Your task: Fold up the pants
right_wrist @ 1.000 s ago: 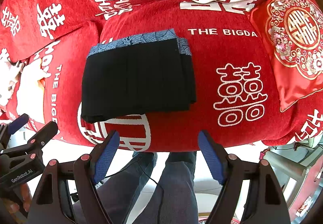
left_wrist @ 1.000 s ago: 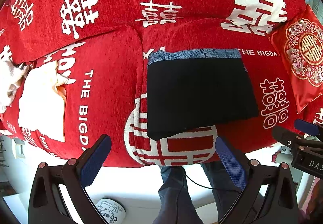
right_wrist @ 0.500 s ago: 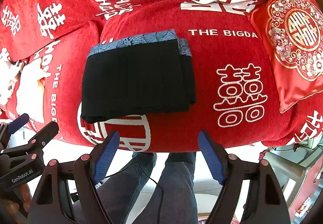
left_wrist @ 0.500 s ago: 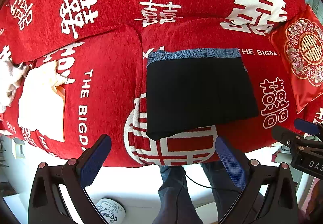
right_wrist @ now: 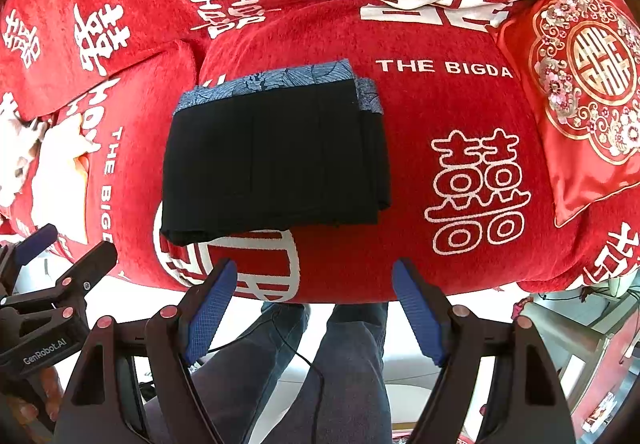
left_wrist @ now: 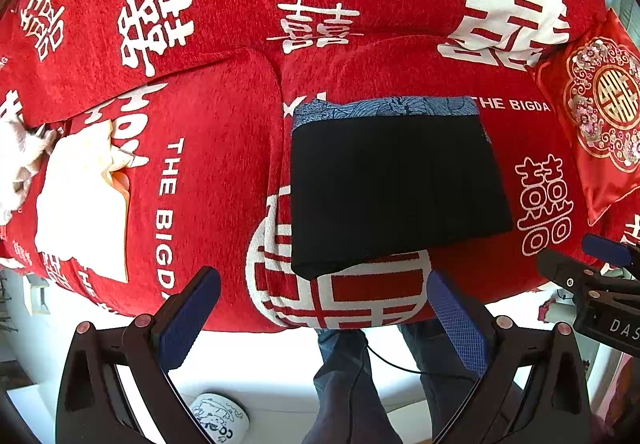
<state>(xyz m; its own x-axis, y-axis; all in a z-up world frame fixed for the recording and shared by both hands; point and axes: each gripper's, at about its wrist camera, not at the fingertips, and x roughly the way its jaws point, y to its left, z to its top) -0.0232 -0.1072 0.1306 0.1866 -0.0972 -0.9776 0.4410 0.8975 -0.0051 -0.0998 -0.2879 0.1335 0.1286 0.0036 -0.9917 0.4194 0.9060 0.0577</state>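
Note:
The black pants (left_wrist: 396,192) lie folded into a flat rectangle on the red sofa seat (left_wrist: 208,180), with a blue patterned waistband (left_wrist: 384,108) along the far edge. They also show in the right wrist view (right_wrist: 276,160). My left gripper (left_wrist: 320,284) is open and empty, held off the sofa's front edge, short of the pants. My right gripper (right_wrist: 316,276) is open and empty, also off the front edge below the pants. Each gripper shows at the edge of the other's view.
A cream and white pile of clothes (left_wrist: 80,200) lies on the left seat cushion. A red embroidered pillow (left_wrist: 600,116) leans at the right end. The person's legs in jeans (right_wrist: 304,376) stand below the sofa edge. A white object (left_wrist: 218,418) lies on the floor.

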